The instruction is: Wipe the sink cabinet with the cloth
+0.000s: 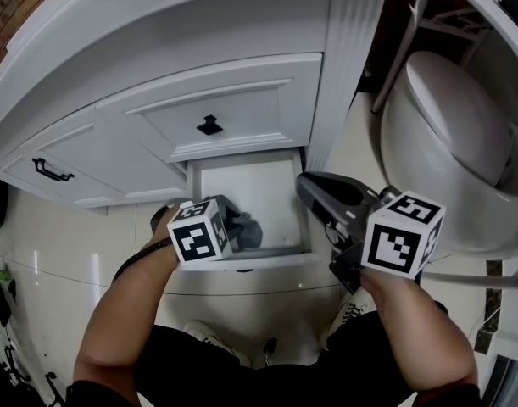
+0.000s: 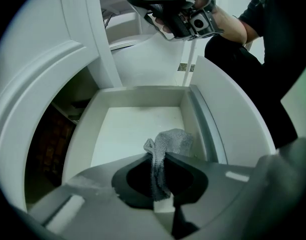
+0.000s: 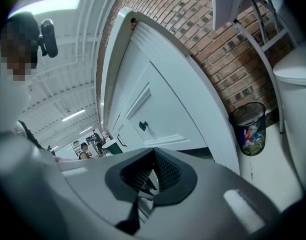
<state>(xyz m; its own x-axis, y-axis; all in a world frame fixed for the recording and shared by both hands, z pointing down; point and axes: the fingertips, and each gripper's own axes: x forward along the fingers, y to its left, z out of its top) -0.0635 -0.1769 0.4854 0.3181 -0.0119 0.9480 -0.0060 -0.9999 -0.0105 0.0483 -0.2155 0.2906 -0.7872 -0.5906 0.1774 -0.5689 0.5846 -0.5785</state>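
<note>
Fingers (image 2: 185,174) of the left gripper (image 2: 160,159) were pinching the grey woven cloth (image 2: 172,141), one strip of it running back between the pads and the rest bunched just past the tips. That bunch hung inside the open white drawer (image 2: 137,96) at the foot of the white panelled sink cabinet (image 1: 242,100), toward the drawer's right wall; whether it touched the drawer floor could not be told. From the head view, the left gripper (image 1: 235,220) sat over the near end of the drawer with the cloth (image 1: 246,230) poking out ahead of the marker cube.

Over on the other side, the right gripper (image 3: 153,156) had its ribbed fingers (image 3: 168,171) pressed together with nothing between them. It was held up by the drawer's right front corner (image 1: 303,185), clear of the cloth, and pointed along the cabinet front.

Above the drawer, a door carried a small black knob (image 1: 209,125), and a black bar handle (image 1: 52,171) sat on the panel at the left. A white toilet (image 1: 453,134) stood just right of the cabinet, and a black wire waste bin (image 3: 249,129) rested against the red brick wall (image 3: 203,29).
</note>
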